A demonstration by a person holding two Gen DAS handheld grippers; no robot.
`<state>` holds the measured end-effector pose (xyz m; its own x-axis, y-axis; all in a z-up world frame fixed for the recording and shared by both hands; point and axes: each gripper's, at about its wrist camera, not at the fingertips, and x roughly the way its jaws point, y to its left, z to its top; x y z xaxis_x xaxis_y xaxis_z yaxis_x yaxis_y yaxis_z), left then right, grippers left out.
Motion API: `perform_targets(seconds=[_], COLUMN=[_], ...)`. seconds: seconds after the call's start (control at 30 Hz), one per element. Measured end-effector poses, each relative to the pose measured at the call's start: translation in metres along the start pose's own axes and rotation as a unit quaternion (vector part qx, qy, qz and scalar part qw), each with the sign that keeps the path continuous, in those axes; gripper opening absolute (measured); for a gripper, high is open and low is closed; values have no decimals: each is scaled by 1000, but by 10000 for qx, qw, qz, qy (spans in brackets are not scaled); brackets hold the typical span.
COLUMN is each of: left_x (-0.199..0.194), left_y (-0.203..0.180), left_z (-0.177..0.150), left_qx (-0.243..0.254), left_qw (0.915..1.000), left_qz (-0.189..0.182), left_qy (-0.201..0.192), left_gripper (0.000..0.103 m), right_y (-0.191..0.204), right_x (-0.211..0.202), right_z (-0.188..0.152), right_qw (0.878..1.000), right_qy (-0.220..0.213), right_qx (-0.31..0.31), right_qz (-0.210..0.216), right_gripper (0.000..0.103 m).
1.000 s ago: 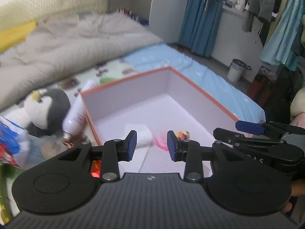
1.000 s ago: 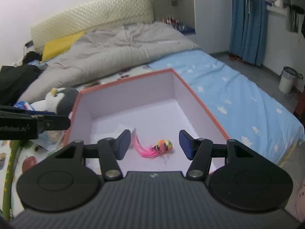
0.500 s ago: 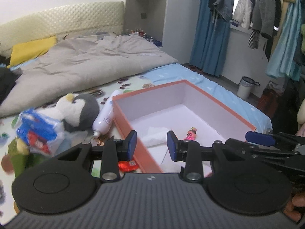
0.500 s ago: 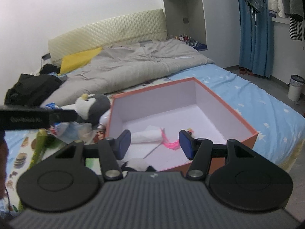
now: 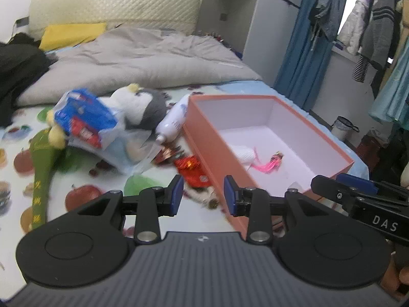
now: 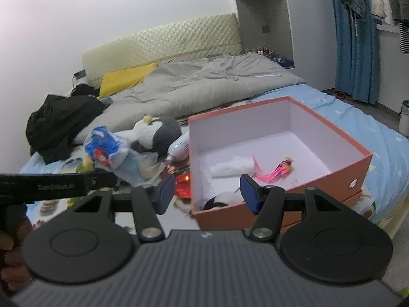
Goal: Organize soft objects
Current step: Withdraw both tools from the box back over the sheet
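An open orange cardboard box (image 6: 281,179) sits on the bed. In it lie a rolled white cloth (image 6: 234,166) and, to its right, a pink-haired small doll (image 6: 277,170). Left of the box lie a white bottle (image 6: 179,148), a grey-and-white plush penguin (image 6: 156,134) and a blue plastic packet (image 6: 104,145). Behind them lies a grey quilt (image 6: 204,84).

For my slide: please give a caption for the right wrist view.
Open right gripper facing an orange box beside a penguin plush.

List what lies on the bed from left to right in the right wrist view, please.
Black clothes → blue snack bag → penguin plush → white bottle → orange box.
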<state>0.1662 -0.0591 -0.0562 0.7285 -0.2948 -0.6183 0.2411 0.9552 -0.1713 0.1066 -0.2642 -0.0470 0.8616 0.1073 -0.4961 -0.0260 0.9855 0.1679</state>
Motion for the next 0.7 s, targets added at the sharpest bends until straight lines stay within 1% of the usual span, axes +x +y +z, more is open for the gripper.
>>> perform_targets(seconds=[0.13, 0.43, 0.53, 0.6, 0.7], left_x=[-2, -16, -20, -21, -20], left_y=[13, 35, 44, 52, 63], left_z=[-11, -30, -38, -44, -55], left_qx=[-107, -280, -376, -466, -589], left_qw=[9999, 9995, 9991, 9986, 9978], left_qz=[30, 127, 191, 206, 272], left_qy=[43, 66, 96, 104, 148], left_gripper=[40, 40, 45, 45, 45], right_y=[15, 36, 45, 52, 64], right_x=[-1, -3, -3, -2, 5], right_z=[-7, -34, -43, -49, -61], right_qw=[9998, 9995, 9993, 9991, 9981], right_qy=[14, 252, 310, 349, 527], right_qx=[-184, -208, -205, -241, -315], right_qz=[10, -14, -27, 11, 50], right_gripper=[59, 59, 59, 59, 59])
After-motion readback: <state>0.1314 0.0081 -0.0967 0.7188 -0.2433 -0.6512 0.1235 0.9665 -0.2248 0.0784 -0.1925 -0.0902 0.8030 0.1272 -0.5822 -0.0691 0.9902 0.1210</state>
